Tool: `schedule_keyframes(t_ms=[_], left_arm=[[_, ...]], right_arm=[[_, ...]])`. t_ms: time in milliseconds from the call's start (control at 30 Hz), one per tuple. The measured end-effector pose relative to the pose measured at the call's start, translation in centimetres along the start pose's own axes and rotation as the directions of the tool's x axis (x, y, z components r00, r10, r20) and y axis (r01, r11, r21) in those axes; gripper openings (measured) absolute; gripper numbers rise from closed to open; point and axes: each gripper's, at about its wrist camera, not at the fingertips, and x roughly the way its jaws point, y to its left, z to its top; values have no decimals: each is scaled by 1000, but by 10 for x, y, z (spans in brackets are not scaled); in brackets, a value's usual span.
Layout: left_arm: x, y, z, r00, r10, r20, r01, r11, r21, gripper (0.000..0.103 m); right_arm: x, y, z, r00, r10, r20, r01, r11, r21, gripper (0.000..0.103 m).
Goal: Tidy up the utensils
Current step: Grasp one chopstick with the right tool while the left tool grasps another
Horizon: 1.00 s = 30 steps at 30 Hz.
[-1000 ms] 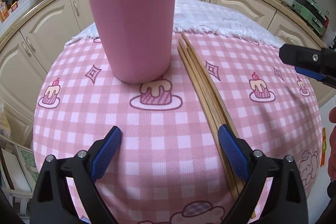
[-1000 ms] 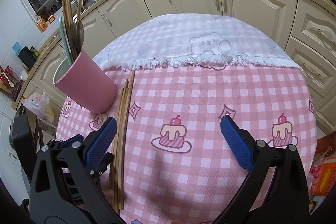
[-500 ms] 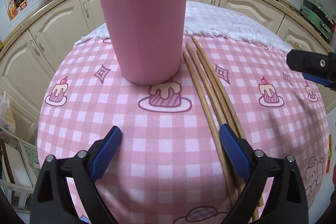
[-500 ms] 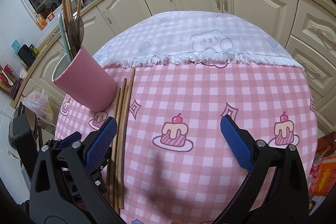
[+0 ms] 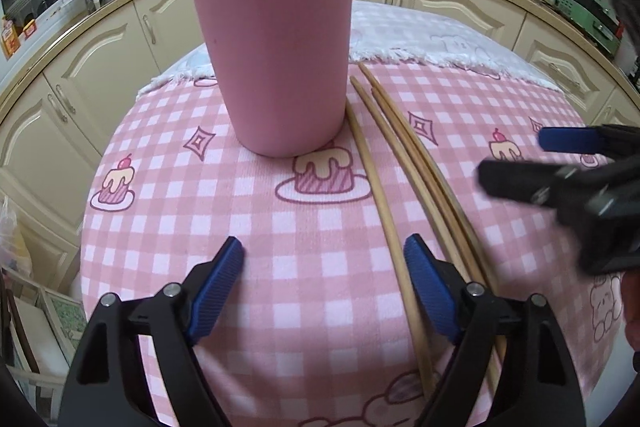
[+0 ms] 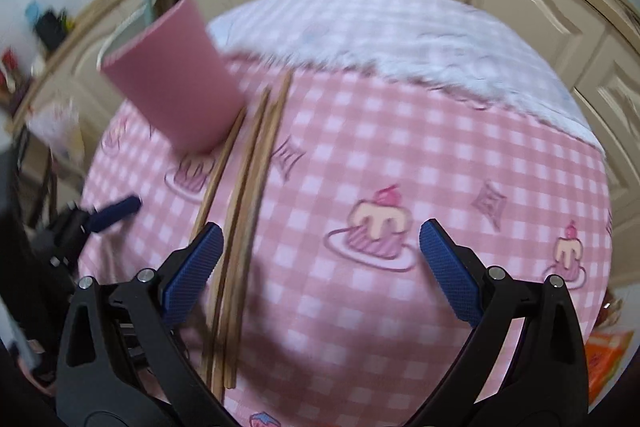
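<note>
A pink cup (image 5: 276,59) stands on the pink checked tablecloth (image 5: 160,211) and holds a light blue utensil, wooden sticks and a metal spoon. Several wooden chopsticks (image 5: 404,163) lie flat on the cloth just right of the cup. My left gripper (image 5: 324,291) is open and empty in front of the cup, its right finger over the chopsticks' near part. My right gripper (image 6: 316,263) is open and empty above the chopsticks (image 6: 248,187), its left finger beside them; it also shows in the left wrist view (image 5: 568,171). The cup (image 6: 176,83) is at the upper left in the right wrist view.
A white fringed cloth (image 5: 440,43) covers the table's far part. Cream kitchen cabinets (image 5: 80,67) and a counter with hanging ladles curve behind the table. The table edge drops off at left and near. An orange packet (image 6: 608,351) lies low at the right.
My right gripper has swung left and down toward the chopsticks, now blurred and large in the left wrist view. The left gripper has drawn back slightly from the cup. The chopsticks lie unmoved.
</note>
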Motion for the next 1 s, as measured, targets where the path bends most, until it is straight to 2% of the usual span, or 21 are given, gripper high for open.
schedule_keyframes(t_ms=[133, 433, 567, 667, 700, 800, 867, 900, 933, 967, 1000], left_arm=[[-1, 3, -2, 1000, -2, 6, 2, 1000, 5, 81], [-2, 6, -4, 1000, -9, 10, 9, 1000, 18, 82], [-1, 6, -2, 1000, -8, 2, 8, 1000, 23, 82], [2, 7, 6, 1000, -7, -20, 7, 1000, 28, 81], [3, 6, 9, 1000, -7, -27, 8, 999, 33, 81], [9, 5, 18, 999, -18, -51, 21, 998, 60, 80], [12, 3, 23, 997, -38, -63, 42, 996, 72, 72], [12, 1, 26, 996, -52, -68, 57, 995, 85, 60], [11, -2, 28, 995, -63, -72, 70, 993, 97, 43], [10, -3, 29, 995, -70, -76, 78, 992, 104, 32], [9, -5, 31, 993, -86, -84, 95, 989, 115, 8]], right_arm=[[16, 8, -3, 997, -75, -35, 73, 996, -48, 87], [18, 6, -4, 993, -90, -79, 84, 994, -75, 84], [30, 12, 8, 989, -113, -99, 104, 990, -97, 84], [31, 12, 18, 989, -105, -104, 97, 992, -80, 70], [32, 11, 23, 989, -101, -108, 93, 993, -78, 62], [40, 14, 37, 988, -105, -117, 95, 992, -86, 56], [43, 19, 43, 988, -97, -119, 86, 992, -96, 46], [43, 21, 47, 989, -90, -119, 77, 991, -107, 31], [43, 21, 48, 989, -77, -122, 63, 992, -111, 14], [43, 22, 47, 990, -70, -125, 55, 991, -120, 8], [43, 22, 45, 990, -69, -122, 53, 990, -130, 6]])
